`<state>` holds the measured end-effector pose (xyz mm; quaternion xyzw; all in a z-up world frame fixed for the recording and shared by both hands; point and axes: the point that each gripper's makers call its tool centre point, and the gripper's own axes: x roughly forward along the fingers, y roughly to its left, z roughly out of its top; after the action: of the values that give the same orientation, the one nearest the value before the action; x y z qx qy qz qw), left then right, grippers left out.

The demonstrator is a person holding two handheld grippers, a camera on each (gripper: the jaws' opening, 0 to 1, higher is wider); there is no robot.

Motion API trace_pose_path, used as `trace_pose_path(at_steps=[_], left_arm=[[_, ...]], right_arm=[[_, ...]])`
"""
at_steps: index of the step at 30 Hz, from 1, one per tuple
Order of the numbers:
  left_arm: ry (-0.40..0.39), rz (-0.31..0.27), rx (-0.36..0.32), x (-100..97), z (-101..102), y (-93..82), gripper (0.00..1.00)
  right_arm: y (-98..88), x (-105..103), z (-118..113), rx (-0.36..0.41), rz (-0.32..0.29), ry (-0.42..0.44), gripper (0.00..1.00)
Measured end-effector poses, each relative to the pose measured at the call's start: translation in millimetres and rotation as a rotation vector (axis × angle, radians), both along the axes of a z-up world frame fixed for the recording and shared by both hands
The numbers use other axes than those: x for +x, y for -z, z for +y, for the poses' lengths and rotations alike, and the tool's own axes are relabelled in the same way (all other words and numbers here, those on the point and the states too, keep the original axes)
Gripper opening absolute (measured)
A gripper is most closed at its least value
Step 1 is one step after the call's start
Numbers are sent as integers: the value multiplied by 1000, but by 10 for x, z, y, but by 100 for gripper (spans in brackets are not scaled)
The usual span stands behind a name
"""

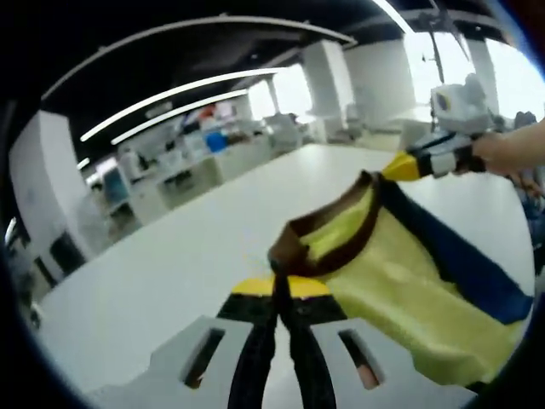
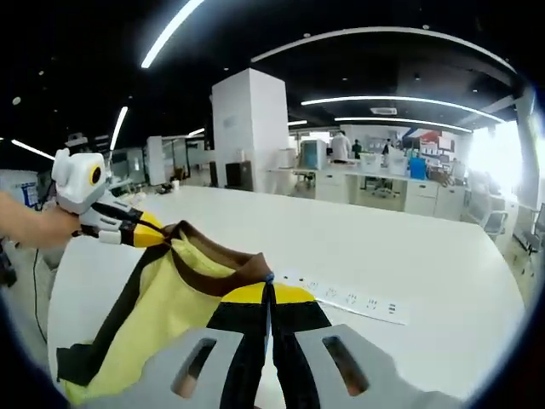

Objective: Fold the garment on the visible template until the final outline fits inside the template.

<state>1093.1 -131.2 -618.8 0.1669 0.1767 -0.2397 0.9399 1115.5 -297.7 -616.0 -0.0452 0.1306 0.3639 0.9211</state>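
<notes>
Evidently, a lift:
Left hand-held gripper: clamped on the brown collar
Right hand-held gripper: likewise clamped
Garment: hung lower right, stretched above the worktop for spreading

Facing views, close over garment

The garment is soft cloth with a matt, slightly fuzzy yellow body. Its collar band is a smoother brown knit, and its side panel is matt dark blue fabric. The left claw and the right claw are hard plastic: matt black jaws, yellow tips with a faint sheen, and pale grey moulded plates. The bench has a smooth, white, low-gloss top. A white strip lying on it looks like thin plastic or paper.
</notes>
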Motion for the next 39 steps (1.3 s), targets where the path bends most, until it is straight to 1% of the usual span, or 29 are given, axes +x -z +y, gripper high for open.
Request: trace_pose_path(at_steps=[4,5,6,8,9,10,11,12,13,14,15,16,17,18,19,22,25,29,32,34,37,39], left_arm=[[-10,32,15,93,32,161,0],[-17,39,8,94,32,175,0],[-21,41,7,98,29,183,0],[-25,46,16,140,33,221,0],[-26,49,17,162,37,241,0],[-28,54,17,184,47,265,0],[-42,56,27,205,77,286,5],[-120,32,67,267,216,276,25],[-183,17,81,309,309,264,50],[-207,-19,74,358,343,214,73],[-232,-30,68,367,382,188,88],[-238,-20,75,351,416,181,87],[-227,-10,82,325,436,173,83],[-226,-5,81,315,453,170,80],[-228,-3,73,302,472,169,80],[-232,0,79,271,511,179,80],[-245,-1,66,146,518,127,79],[-238,1,55,11,478,82,77],[-230,3,41,-140,433,40,76],[-222,9,19,-260,407,25,75],[-214,21,-6,-431,369,31,73],[-211,20,-8,-610,359,36,73]], right_arm=[[181,117,-6,-6,34,5,1],[214,134,-5,-13,37,8,1],[267,198,13,-22,39,8,1],[280,210,47,-14,48,5,1],[283,211,63,-16,47,4,1],[293,237,63,-39,24,5,2],[312,264,41,-80,0,8,3],[296,295,8,-120,-39,36,12],[281,315,-15,-134,-51,58,27],[241,331,-22,-107,-46,97,47],[191,358,-27,-74,-47,129,74],[165,392,-54,-52,-58,154,85],[127,389,-75,-51,-74,154,87],[101,376,-86,-58,-76,145,81],[77,366,-82,-59,-79,135,78],[60,368,-92,-59,-86,142,82],[19,326,-100,-54,-88,141,78],[-1,222,-119,-44,-79,144,75],[17,89,-140,-34,-57,147,74],[21,-47,-153,-24,-45,141,71],[15,-286,-173,-22,-40,134,69],[18,-483,-202,-16,-26,132,69]])
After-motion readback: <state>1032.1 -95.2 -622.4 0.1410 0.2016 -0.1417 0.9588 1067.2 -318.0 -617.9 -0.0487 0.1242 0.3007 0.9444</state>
